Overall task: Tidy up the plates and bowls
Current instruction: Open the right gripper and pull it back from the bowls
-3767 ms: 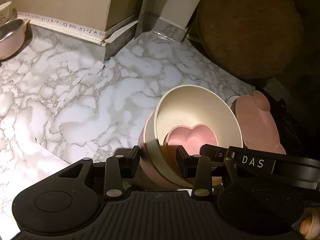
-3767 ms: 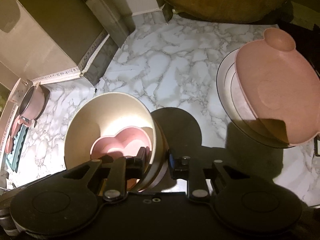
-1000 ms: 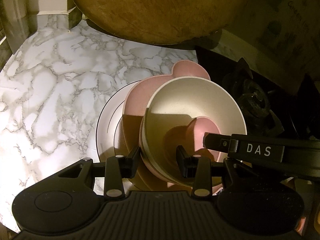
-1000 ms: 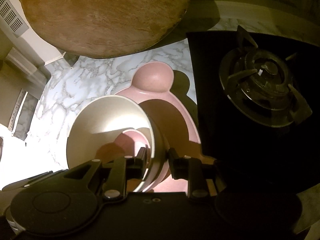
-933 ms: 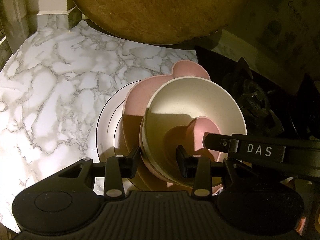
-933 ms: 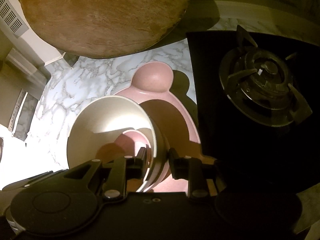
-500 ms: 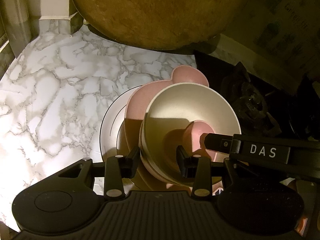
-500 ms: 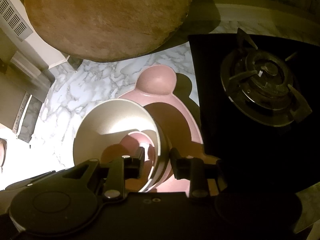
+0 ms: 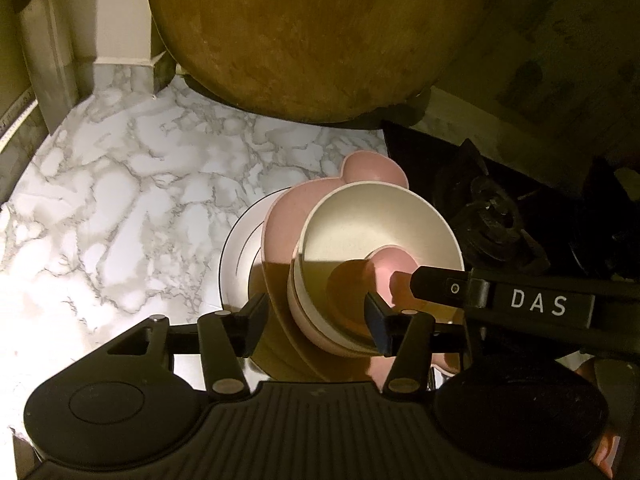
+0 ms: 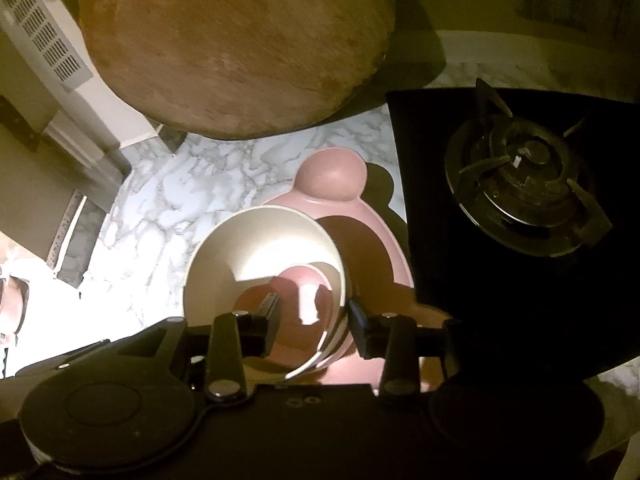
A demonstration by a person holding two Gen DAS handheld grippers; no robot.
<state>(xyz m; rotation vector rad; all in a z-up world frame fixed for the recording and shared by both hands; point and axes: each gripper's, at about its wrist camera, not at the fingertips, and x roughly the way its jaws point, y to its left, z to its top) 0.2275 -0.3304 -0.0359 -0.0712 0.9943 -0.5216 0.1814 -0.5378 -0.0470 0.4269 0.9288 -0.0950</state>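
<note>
Left tongs: my left tongs [image 9: 316, 316] are spread; the near wall of the bowl stack sits between the two fingers, with a gap visible on the left side. I cannot tell whether the right finger touches the bowl's inside.
Right tongs: my right tongs [image 10: 314, 322] are spread as well. One finger sits inside the cream bowl, the other outside its rim, neither pressing on the wall. In the left wrist view this tool shows as a black bar reaching in over the rim.
Cream bowl: the cream bowl [image 9: 378, 222] stands upright, nested in a pink bowl [image 9: 308, 328] of which only the lower edge shows.
Heart dish: a small pink heart-shaped dish [image 10: 302, 284] lies in the bottom of the cream bowl, partly in shadow.
Eared plate: the bowl stack rests on a pink plate with a round ear [image 10: 334, 178]; the ear points away from me.
White plate: a white plate [image 9: 240, 250] lies under the pink plate, its rim showing on the left.
Tabletop: marble-pattern tabletop [image 9: 132, 200] carries the whole stack.
Surroundings: black gas hob [image 10: 528, 184] just right of the stack; a large round wooden board [image 9: 316, 36] leans behind it.
</note>
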